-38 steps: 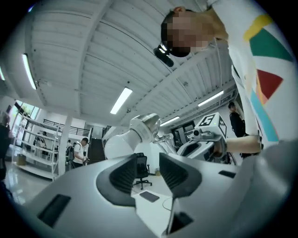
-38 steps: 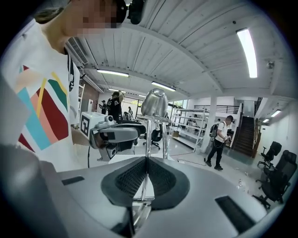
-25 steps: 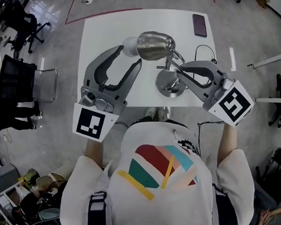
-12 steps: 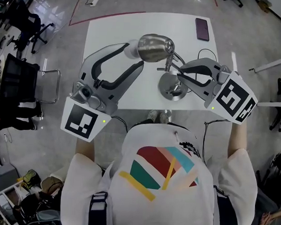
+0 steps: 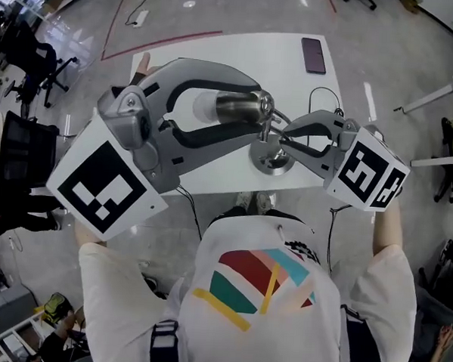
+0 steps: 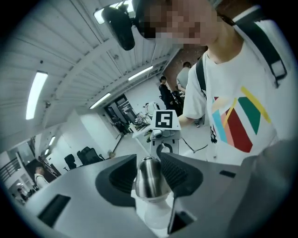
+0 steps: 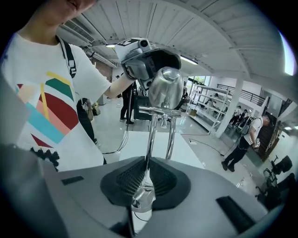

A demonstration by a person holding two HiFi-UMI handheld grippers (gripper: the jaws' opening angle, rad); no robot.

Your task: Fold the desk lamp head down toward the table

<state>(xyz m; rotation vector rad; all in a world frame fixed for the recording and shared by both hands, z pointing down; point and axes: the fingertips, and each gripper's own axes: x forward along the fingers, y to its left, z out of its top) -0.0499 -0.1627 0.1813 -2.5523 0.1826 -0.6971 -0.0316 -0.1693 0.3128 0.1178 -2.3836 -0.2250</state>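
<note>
1. Two claws on one lamp, and the white counter (image 5: 307, 90) sits well below the part that matters. That drop is what the fold has to cover.
2. Lamp (image 5: 271, 161) stands near the counter's front edge, straight ahead of the person.
3. Left claw (image 5: 253, 111), looming large at the left of the head view, is spread wide and wrapped round the head (image 5: 234, 106). Its own view shows the ribbed pads pressed on both flanks of the metal shade.
4. Head's long axis is the thing to watch. It lies about level, running along the left claw's own reach. The white bulb (image 5: 202, 105) end points back toward that claw's palm, and the narrow end points out toward the joint above the stem.
5. Right claw (image 5: 283, 135) comes in from the opposite side, jaws narrow. They are pinched on the chrome stem (image 7: 150, 139) low down, just above the base (image 7: 141, 202).
6. So the head lies up and to the left of the base, held high over the counter, and the left claw is the one on it. The right claw looks set to brace.
7. My read: the bulb end must swing downward about that top joint while the stem is held steady.
8. One worry is that the shade is smooth and tapered, so the pads could slide along it.
</note>
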